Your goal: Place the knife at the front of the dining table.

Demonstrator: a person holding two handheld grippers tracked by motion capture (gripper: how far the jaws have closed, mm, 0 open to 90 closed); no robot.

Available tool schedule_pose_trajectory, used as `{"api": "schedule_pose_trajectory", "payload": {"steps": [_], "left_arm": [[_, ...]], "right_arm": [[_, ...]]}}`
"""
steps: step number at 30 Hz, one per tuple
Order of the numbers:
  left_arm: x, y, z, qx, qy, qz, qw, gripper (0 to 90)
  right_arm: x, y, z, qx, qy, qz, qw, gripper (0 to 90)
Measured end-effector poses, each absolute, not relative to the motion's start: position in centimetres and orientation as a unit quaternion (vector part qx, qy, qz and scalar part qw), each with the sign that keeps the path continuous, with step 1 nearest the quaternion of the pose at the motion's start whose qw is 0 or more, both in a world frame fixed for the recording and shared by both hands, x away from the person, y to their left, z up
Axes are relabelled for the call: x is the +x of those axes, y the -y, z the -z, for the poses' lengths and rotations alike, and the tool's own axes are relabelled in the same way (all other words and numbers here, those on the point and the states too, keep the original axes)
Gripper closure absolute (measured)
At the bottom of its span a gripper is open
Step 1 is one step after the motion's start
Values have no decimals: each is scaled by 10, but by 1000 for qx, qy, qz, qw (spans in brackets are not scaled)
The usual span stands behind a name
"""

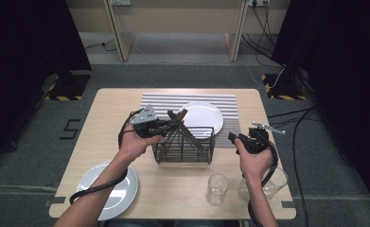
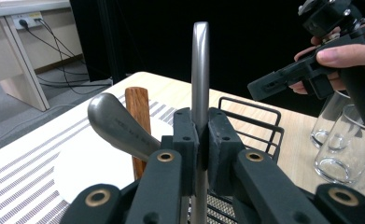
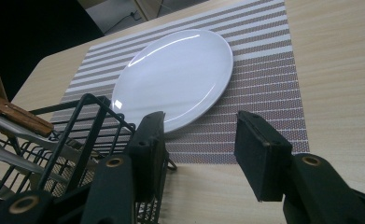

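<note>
A: What's hidden?

B: I can't see the business end of the metal utensil handle [image 2: 200, 70]; it drops behind my left gripper [image 2: 200, 140], which is clamped on it over the wire basket [image 1: 184, 150].

A: Basket contents?

B: Wood-handled utensils [image 1: 181, 115], leaning. My right gripper [image 3: 198, 149] is apart, empty, beside the basket, facing the white plate [image 3: 175, 74].

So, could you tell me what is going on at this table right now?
A person is working with a hand-held gripper in each hand. The left gripper has its fingers shut on the metal handle of a piece of cutlery standing upright over the black wire basket, which also holds wooden-handled utensils. The right gripper is open and holds nothing, beside the basket and facing the white plate on the striped placemat. Empty glasses and a second plate sit nearer the person.
</note>
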State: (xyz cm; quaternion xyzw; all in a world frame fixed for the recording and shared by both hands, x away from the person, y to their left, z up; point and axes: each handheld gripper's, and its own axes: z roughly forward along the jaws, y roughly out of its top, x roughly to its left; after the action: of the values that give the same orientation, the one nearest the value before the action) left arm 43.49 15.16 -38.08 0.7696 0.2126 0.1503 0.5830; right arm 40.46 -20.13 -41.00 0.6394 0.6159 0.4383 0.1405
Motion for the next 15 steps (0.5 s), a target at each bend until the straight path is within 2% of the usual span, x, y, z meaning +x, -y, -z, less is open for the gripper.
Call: {"api": "schedule_pose_trajectory", "payload": {"steps": [15], "left_arm": [[430,-161,367,748,-214,-166,606,832]], "right_arm": [[404,201,411,639,-616,-438,143,528]]}}
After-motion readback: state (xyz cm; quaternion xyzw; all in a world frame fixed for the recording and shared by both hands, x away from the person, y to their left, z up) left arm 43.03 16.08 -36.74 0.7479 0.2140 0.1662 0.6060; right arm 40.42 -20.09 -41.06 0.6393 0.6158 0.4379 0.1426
